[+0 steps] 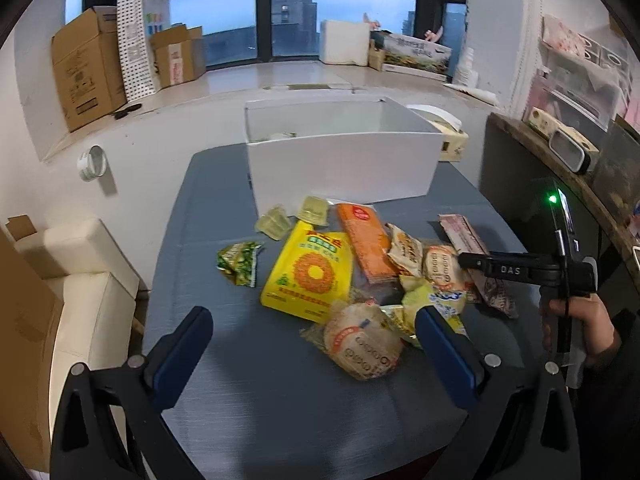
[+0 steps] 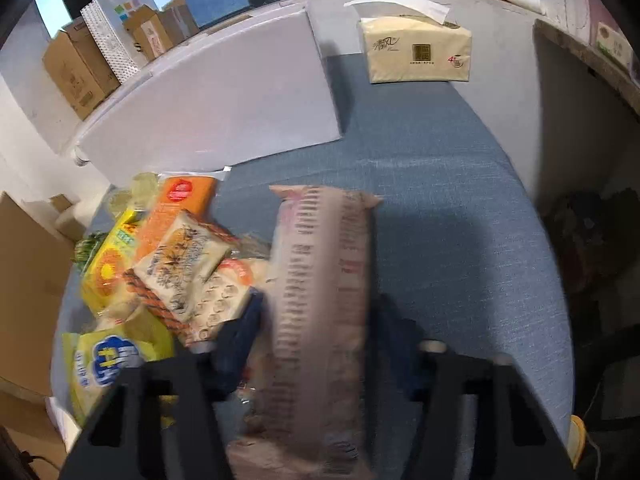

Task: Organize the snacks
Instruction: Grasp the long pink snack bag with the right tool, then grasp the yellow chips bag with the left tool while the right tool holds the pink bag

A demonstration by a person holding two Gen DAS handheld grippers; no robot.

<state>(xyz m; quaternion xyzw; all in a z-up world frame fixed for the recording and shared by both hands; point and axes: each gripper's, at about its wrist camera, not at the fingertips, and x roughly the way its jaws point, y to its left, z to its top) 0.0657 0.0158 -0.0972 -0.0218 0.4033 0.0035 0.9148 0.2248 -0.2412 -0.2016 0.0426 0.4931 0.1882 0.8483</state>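
A pile of snack packets lies on the grey-blue table (image 1: pixel 248 380): a yellow bag (image 1: pixel 308 276), an orange packet (image 1: pixel 366 242), a green packet (image 1: pixel 240 262), jelly cups (image 1: pixel 276 222) and round cracker packs (image 1: pixel 364 346). A white box (image 1: pixel 340 164) stands behind them. My left gripper (image 1: pixel 316 340) is open above the table's near side, its right finger beside the cracker pack. My right gripper (image 2: pixel 320 332) is shut on a long pink wrapped packet (image 2: pixel 320 280), which also shows in the left wrist view (image 1: pixel 476 256).
A tissue pack (image 2: pixel 416 50) sits behind and right of the white box (image 2: pixel 224 96). Cardboard boxes (image 1: pixel 88 68) line the window ledge. A dark shelf (image 1: pixel 560 152) stands to the right, a cream seat (image 1: pixel 80 276) to the left.
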